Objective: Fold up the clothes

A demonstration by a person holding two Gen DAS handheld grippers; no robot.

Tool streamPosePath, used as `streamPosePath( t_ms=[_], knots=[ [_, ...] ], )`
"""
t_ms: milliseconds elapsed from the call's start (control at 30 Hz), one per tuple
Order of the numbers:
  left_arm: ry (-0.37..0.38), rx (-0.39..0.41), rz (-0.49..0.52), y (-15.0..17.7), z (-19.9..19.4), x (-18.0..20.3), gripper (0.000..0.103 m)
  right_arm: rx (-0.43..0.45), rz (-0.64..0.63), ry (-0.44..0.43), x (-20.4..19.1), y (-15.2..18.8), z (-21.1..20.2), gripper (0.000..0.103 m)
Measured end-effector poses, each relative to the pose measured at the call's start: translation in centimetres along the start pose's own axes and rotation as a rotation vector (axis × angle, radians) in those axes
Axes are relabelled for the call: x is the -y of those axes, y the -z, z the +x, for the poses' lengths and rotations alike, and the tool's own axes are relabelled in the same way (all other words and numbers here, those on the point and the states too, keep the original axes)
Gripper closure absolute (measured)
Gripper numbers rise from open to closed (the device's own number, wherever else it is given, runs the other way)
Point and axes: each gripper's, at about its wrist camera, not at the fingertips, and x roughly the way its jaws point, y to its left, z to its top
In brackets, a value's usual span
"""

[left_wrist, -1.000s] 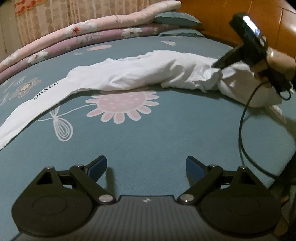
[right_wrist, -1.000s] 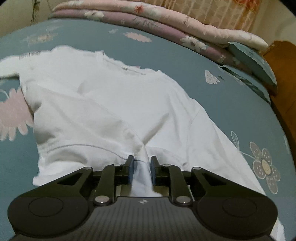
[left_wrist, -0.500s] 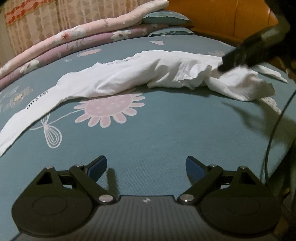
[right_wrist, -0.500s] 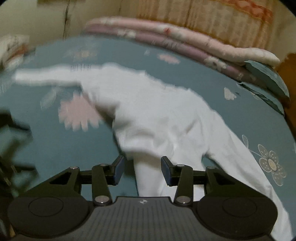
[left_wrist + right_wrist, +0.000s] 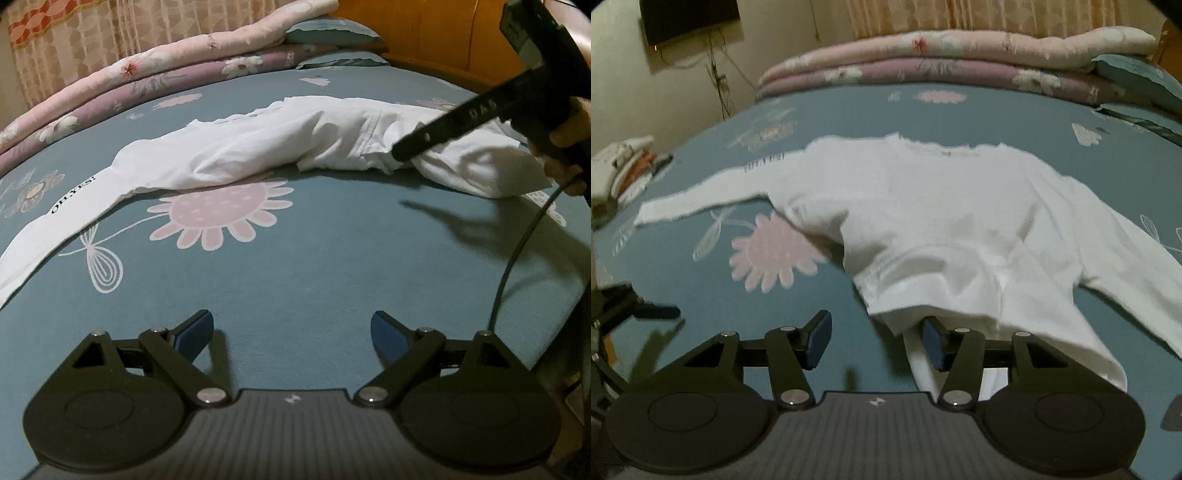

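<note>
Right gripper (image 5: 875, 341) let go of white shirt (image 5: 942, 221), jaws opening, hem beside right pad; shirt lies crumpled on bed (image 5: 314, 266); left gripper (image 5: 291, 332) jaws spread, empty; fold not begun

I saw the white long-sleeved cloth shirt (image 5: 960, 229) looked soft, matt and creased. The teal flower-print bedsheet (image 5: 332, 266) was smooth matt fabric. The pink and purple folded quilts (image 5: 942, 55) looked puffy cloth. The orange wooden headboard (image 5: 436, 37) was glossy. My left gripper (image 5: 291, 332) was matt black plastic with shiny metal pins.
</note>
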Motion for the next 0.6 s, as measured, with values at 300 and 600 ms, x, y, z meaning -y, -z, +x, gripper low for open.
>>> streamPosePath(
  t_ms=[300,600],
  knots=[
    [0.012,-0.009,0.009,0.1,0.3,0.3,0.011,0.093,0.08,-0.066,0.0,-0.6,-0.2,0.039],
    [-0.001,0.007,-0.001,0.2,-0.6,0.0,0.011,0.113,0.238,-0.074,1.2,-1.1,0.6,0.091]
  ],
)
